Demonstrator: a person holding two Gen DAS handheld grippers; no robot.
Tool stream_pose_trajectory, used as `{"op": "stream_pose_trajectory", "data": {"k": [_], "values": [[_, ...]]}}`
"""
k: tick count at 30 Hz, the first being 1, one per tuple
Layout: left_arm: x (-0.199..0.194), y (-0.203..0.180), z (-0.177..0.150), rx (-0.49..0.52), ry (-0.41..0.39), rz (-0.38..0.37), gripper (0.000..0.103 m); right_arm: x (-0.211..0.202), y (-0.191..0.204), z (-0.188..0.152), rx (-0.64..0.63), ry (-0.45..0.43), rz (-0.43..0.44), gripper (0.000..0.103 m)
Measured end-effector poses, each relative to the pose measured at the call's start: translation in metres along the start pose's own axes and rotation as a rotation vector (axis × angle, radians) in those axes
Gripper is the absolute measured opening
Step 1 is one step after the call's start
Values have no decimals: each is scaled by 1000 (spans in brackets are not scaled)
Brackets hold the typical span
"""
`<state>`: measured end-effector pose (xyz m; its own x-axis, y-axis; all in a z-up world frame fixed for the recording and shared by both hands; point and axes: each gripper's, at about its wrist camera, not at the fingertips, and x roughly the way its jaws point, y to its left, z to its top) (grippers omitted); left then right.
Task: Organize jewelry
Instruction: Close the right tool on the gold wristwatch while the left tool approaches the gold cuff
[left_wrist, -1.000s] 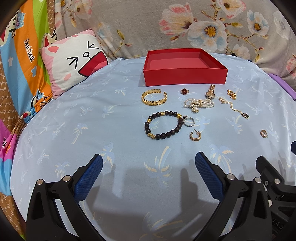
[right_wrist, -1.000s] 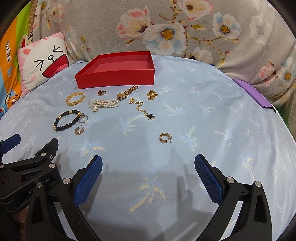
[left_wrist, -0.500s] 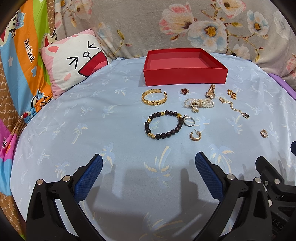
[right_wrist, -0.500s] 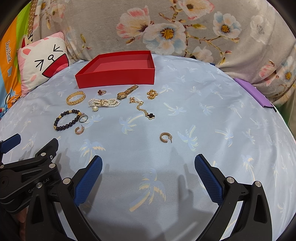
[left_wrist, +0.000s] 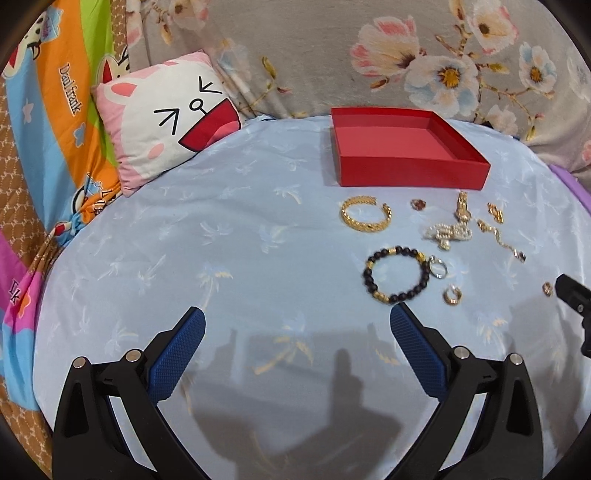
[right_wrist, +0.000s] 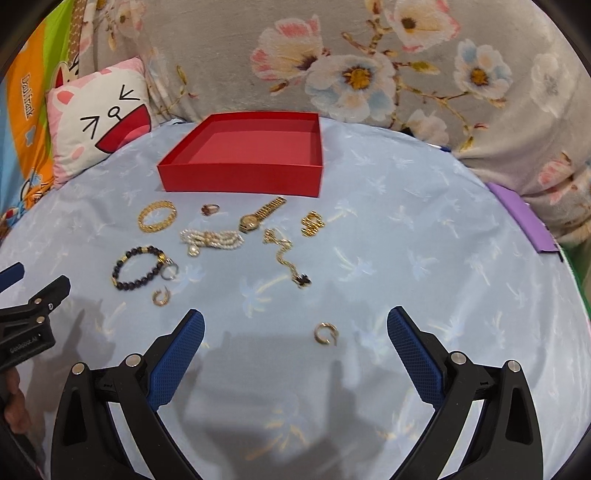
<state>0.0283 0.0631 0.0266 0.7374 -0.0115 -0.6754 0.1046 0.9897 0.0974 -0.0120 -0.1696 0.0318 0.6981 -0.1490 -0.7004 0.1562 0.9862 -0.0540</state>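
Both tools gape wide, holding nothing: left tool (left_wrist: 297, 334), right tool (right_wrist: 295, 334). The gold watch (right_wrist: 260, 215) lies before the red box (right_wrist: 243, 177), strap slanting toward the bed's far edge. Only the right view clearly shows the hoop earring (right_wrist: 325, 333), perhaps gold.

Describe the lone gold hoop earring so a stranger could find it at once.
Start at the red box on the blue sheet; the jewelry lies just in front. This gold hoop earring lies nearest the right tool, alone, apart from the cluster.
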Motion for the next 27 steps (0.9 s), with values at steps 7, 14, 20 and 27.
{"op": "stream_pose_trajectory", "data": {"k": [7, 14, 20, 27], "values": [[18, -18, 13, 45, 37, -112, 98, 10, 3, 5, 4, -32, -25, 95], [34, -30, 15, 46, 58, -130, 98, 17, 4, 21, -42, -30, 14, 80], [40, -13, 16, -15, 45, -97, 98, 42, 14, 46, -83, 19, 90, 54], [45, -2, 15, -36, 31, -25, 98, 83, 25, 67, -24, 91, 102, 42]]}}
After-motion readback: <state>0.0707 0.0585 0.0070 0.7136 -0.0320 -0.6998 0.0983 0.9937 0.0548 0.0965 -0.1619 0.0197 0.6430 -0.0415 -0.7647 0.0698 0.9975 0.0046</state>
